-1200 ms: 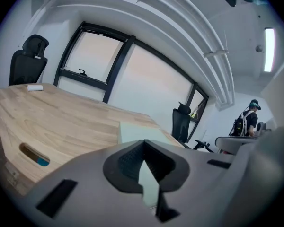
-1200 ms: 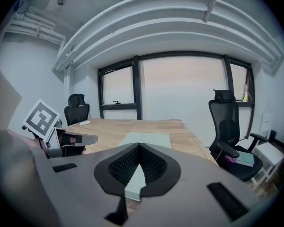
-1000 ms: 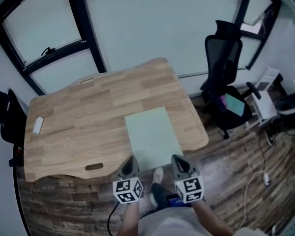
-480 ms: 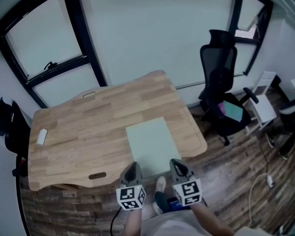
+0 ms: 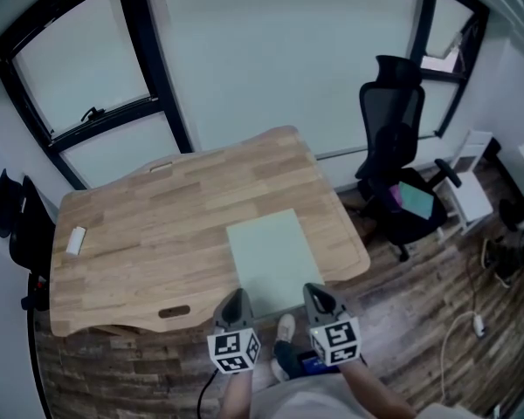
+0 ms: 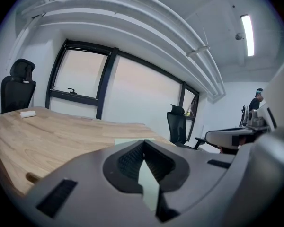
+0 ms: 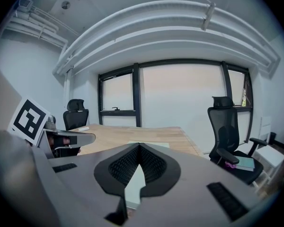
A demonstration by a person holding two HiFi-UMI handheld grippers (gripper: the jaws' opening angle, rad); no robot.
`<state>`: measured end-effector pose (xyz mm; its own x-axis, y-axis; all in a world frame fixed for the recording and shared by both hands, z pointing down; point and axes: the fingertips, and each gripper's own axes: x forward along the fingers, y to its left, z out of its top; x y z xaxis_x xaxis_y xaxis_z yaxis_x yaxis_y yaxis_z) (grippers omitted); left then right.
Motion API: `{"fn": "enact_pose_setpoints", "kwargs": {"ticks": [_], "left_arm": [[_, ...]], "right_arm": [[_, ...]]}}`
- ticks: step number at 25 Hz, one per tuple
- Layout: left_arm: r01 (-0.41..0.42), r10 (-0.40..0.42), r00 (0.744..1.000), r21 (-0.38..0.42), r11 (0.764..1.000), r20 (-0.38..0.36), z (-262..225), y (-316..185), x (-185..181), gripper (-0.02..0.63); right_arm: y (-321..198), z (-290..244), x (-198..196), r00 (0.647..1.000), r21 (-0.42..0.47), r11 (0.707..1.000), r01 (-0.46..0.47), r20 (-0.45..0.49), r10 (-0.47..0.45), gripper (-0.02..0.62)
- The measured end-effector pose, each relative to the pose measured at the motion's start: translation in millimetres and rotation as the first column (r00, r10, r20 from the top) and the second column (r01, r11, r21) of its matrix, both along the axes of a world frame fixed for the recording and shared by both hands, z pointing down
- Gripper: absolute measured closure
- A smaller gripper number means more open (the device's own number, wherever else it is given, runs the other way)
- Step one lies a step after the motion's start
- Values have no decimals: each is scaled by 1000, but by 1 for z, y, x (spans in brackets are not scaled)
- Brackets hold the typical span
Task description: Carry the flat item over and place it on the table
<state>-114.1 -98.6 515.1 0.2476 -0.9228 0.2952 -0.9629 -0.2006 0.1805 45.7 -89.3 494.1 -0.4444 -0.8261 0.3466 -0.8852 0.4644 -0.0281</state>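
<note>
Head view, step: we hold the flat item [image 5: 271,253] low over the surface [image 5: 148,225], with its near edge past the rim. We judge that setting it down is the step in hand.
Left gripper view, grip: left tongs [image 6: 143,145] are clenched on the flat item's near edge and tipped slightly downward.
Right gripper view, grip: right tongs [image 7: 138,148] are likewise clenched on that edge, alongside the left.
Next move: both hands need to sink evenly, then let go together.

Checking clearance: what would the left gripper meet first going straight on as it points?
Probably the wooden table: the left gripper, shut on the green sheet, points slightly downward over its near edge. Depth is hard to judge.
</note>
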Motion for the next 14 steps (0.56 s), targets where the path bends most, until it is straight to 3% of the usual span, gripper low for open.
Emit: {"fn": "enact_pose_setpoints", "kwargs": {"ticks": [14], "left_arm": [[-3, 3, 1000, 29, 1000, 11, -9, -2, -6, 604]], "right_arm": [[-3, -2, -1, 1000, 7, 1000, -14, 5, 14, 603]]}}
